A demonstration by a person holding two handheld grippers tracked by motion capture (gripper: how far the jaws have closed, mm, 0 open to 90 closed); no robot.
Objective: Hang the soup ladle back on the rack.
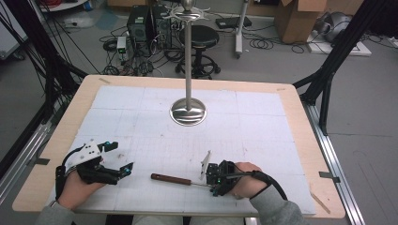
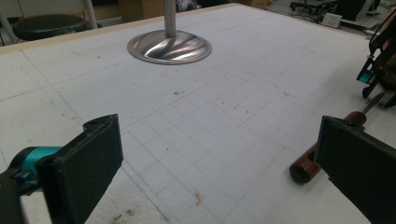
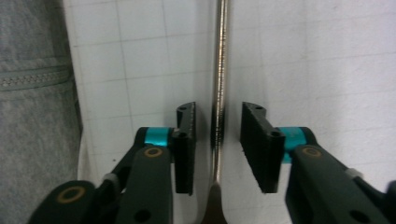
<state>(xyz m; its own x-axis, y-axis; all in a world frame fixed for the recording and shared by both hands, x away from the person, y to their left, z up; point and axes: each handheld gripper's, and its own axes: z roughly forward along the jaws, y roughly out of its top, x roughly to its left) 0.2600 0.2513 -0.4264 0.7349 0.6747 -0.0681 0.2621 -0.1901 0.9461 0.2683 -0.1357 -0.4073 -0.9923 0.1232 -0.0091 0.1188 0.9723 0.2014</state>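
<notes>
Lying flat on the counter (image 1: 291, 117) in front of the steel stand (image 1: 188, 111), the wooden-handled utensil (image 1: 171, 178) is not lifted yet. The right claw (image 3: 218, 144) straddles its metal shaft (image 3: 219, 70) without clear contact; the left claw (image 2: 219, 172) is spread, empty, near the handle.

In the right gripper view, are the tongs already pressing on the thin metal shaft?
No: the right tongs straddle the thin shiny metal shaft, with a visible gap between it and each pad.
</notes>
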